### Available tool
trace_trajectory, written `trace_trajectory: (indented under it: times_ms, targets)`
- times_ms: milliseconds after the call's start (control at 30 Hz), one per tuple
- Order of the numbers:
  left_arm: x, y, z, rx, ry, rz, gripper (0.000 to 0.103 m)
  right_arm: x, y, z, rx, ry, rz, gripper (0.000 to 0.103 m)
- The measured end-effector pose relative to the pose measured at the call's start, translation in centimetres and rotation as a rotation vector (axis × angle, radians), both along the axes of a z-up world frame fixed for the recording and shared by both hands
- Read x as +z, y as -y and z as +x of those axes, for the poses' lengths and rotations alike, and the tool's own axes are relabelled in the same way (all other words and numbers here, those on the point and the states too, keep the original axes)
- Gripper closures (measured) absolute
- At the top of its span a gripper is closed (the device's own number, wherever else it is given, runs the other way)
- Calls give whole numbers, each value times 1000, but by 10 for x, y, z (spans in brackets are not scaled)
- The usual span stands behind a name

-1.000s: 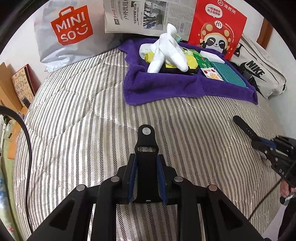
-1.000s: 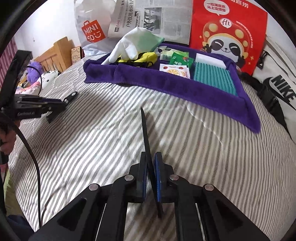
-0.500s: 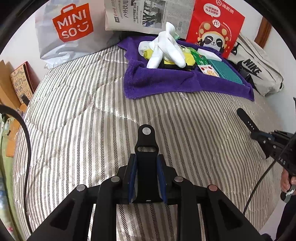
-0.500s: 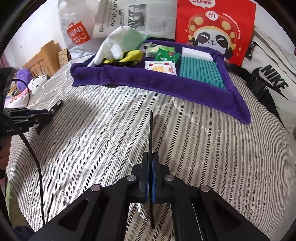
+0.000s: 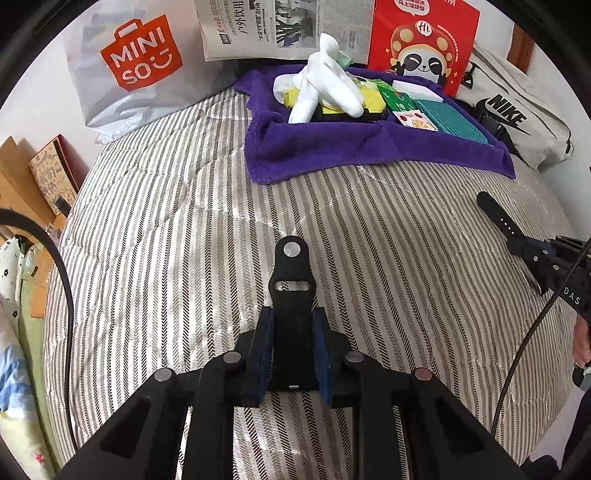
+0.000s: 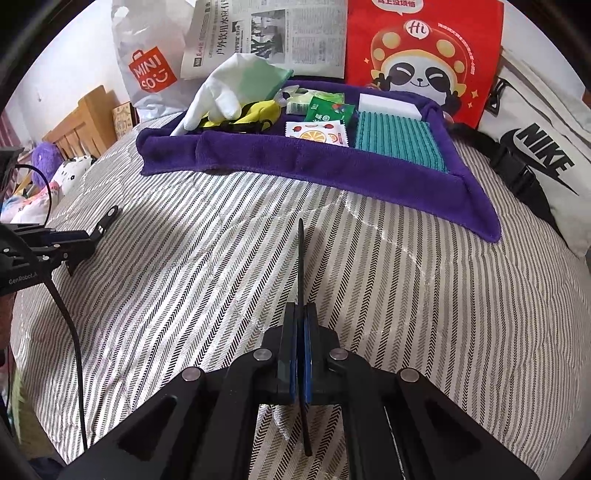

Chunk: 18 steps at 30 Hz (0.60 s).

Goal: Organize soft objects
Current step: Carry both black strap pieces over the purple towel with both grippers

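My left gripper (image 5: 292, 347) is shut on a black watch strap piece with a buckle slot and metal stud (image 5: 291, 273), held above the striped bed. My right gripper (image 6: 301, 354) is shut on a second black strap piece (image 6: 301, 266), seen edge-on. The right gripper and its strap also show in the left wrist view (image 5: 498, 218); the left gripper shows in the right wrist view (image 6: 103, 225). A purple towel (image 6: 332, 166) at the back holds a white glove (image 6: 221, 96), a yellow item (image 6: 258, 110), sachets (image 6: 317, 133), a teal cloth (image 6: 399, 140) and a white sponge (image 6: 388, 105).
A MINISO bag (image 5: 140, 66), a newspaper (image 5: 280, 26) and a red panda bag (image 5: 421, 40) stand behind the towel. A Nike bag (image 6: 535, 147) lies at the right. A wooden headboard (image 6: 81, 122) and plush toys (image 6: 62, 170) sit left.
Both grippers have drawn back a little from the towel, still holding their strap pieces. The right strap has turned fully edge-on.
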<state>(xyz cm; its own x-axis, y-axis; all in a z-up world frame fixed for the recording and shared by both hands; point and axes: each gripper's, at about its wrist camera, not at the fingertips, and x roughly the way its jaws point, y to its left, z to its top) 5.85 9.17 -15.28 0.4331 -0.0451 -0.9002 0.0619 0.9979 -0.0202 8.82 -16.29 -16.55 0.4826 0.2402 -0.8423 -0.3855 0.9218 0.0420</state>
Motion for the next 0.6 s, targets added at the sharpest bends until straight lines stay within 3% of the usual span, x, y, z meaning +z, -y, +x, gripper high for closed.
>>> trace_trajectory:
  times_ms: [100, 233, 600]
  targets:
    - [0, 5, -2, -24, 3, 14, 83, -1, 0, 0, -8, 5, 1, 100]
    - [-1, -5, 2, 31, 20, -64, 83, -1, -2, 2, -8, 9, -2, 100]
    - [9, -12, 6, 57, 11, -160, 83, 17, -1, 9, -10, 4, 11, 100]
